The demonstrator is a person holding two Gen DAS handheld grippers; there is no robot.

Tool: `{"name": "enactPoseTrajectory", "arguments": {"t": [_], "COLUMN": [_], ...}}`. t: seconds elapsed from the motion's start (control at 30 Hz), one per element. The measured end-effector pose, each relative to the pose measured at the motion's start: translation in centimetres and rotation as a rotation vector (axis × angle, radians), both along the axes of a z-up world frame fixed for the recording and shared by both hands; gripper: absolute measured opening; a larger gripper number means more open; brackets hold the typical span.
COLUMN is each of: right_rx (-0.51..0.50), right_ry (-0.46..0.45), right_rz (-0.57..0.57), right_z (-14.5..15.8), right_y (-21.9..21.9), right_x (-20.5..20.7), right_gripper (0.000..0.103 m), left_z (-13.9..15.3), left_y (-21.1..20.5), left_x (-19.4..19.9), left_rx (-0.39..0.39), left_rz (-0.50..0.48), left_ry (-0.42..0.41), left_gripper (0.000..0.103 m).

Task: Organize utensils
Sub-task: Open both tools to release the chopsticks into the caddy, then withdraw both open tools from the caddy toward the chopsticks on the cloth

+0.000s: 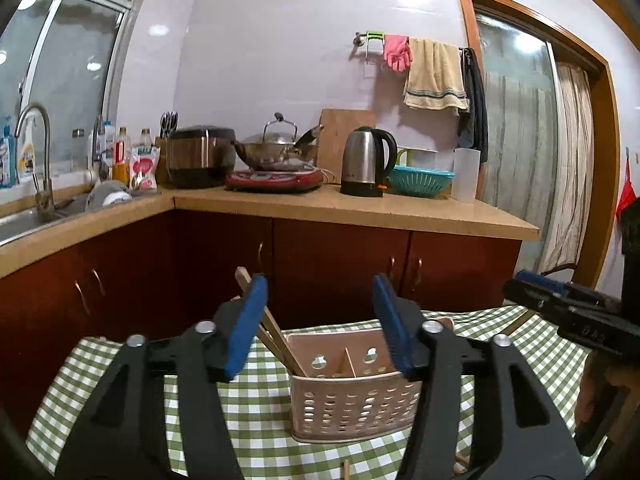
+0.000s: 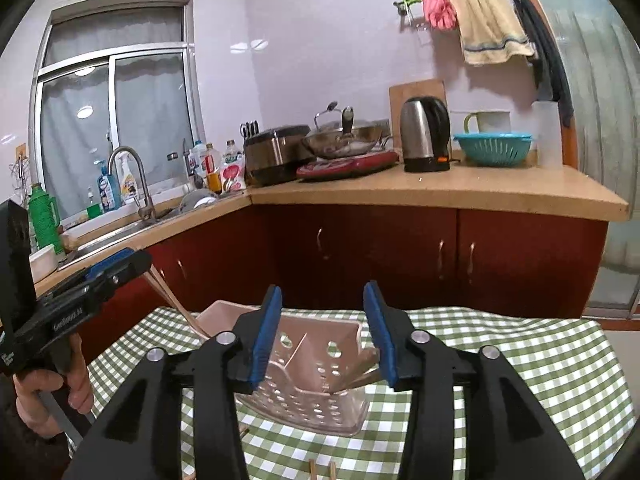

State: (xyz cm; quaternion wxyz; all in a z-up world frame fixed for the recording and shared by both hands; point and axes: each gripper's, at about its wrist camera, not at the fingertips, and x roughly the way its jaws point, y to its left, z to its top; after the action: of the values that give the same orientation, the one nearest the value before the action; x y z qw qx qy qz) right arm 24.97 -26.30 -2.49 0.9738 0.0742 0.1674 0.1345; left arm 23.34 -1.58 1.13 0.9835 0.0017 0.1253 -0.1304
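A beige perforated utensil holder (image 1: 354, 396) (image 2: 304, 384) with a middle divider stands on the green checked tablecloth (image 1: 256, 420). Wooden chopsticks (image 1: 276, 332) lean out of its left compartment to the upper left; they also show in the right wrist view (image 2: 176, 304). A wooden utensil (image 2: 358, 376) leans in its right compartment. My left gripper (image 1: 320, 312) is open and empty, just above and behind the holder. My right gripper (image 2: 322, 330) is open and empty, over the holder. More wooden sticks (image 2: 322, 470) lie on the cloth at the near edge.
Red cabinets (image 1: 340, 264) and a wooden counter (image 1: 360, 208) stand beyond the table, with a kettle (image 1: 366, 162), wok (image 1: 276, 150), rice cooker (image 1: 200, 156) and teal colander (image 1: 420, 180). A sink (image 1: 24, 220) is at the left. A hand (image 2: 52, 396) holds the left gripper.
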Motion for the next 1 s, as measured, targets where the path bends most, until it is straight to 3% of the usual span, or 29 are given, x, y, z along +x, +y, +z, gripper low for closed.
{"name": "enactPoseTrajectory", "arguments": {"t": [0.13,0.47,0.73,1.0], "right_rx": [-0.041,-0.053,-0.098,-0.078], "right_ry": [-0.051,-0.108,-0.082,0.009], "right_rz": [-0.032,-0.054,-0.050,0.005], "right_z": [1.2,2.4,-1.3,-7.4], "right_y": [-0.1,-0.9,-0.7,-0.5], "right_x": [-1.2,-5.8,-10.8,-15.4], "right_gripper": [0.055,0.056,0.056,0.050], "left_z": [0.6,0.8,-2.9,-7.4], "left_y": [0.0,1.1,2.7,3.9], "left_x": [-0.8,-4.6,-8.9,-13.1], "left_rx": [-0.003,-0.004,-0.011,0.029], "left_rz": [0.004,0.025,0.071,0.125], "left_ry": [-0.007,0.002,0.084,0.167], "left_gripper": [0.067,0.072,0.072,0.072]}}
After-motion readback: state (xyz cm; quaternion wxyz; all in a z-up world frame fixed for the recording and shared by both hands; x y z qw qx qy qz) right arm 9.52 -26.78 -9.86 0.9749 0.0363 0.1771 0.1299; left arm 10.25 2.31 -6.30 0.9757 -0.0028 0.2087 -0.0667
